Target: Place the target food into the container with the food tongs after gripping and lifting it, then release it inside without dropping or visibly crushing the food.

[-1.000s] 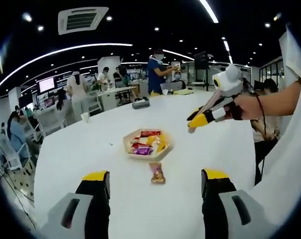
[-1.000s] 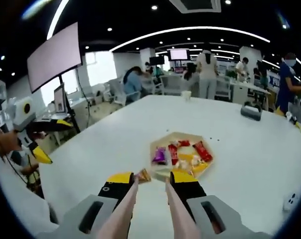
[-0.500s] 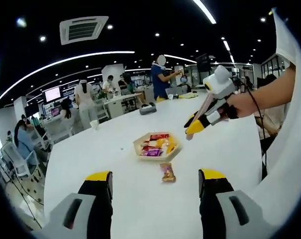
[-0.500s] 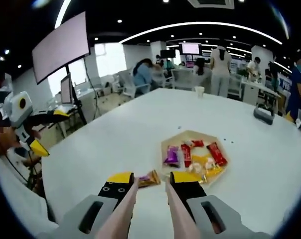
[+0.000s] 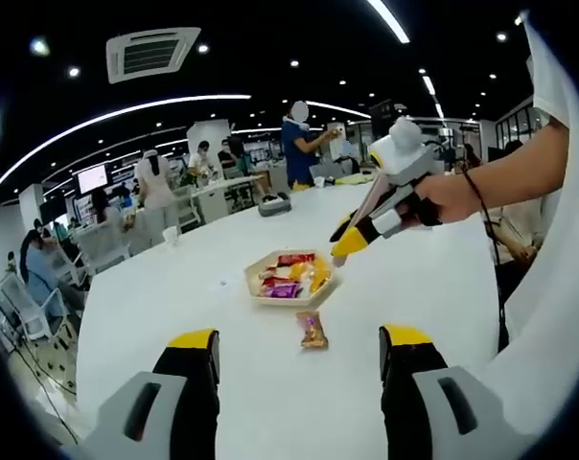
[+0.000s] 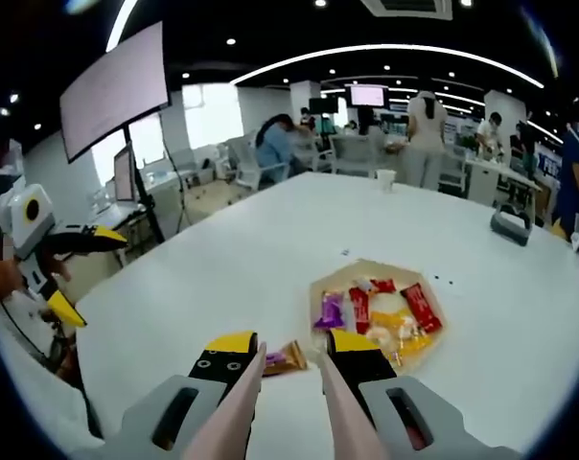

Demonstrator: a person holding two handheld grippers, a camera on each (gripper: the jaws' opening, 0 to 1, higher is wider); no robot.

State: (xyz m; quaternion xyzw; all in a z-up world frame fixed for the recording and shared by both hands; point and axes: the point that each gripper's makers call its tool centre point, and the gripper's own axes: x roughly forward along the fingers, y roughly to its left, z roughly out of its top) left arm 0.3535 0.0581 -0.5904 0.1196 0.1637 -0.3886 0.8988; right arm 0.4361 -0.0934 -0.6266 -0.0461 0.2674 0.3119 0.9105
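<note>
Right gripper (image 6: 289, 362) holds a pair of pink tongs (image 6: 285, 412), jaws clamped on the handles. Over the last second it's dropped closer, so the tong tips now frame the one loose snack packet (image 6: 286, 358) on the white table (image 6: 222, 268), just beside the single tray (image 6: 378, 311) holding roughly five snacks. Looks like the grab comes next. Left gripper (image 5: 299, 350) hangs wide open, holding nothing.
</note>
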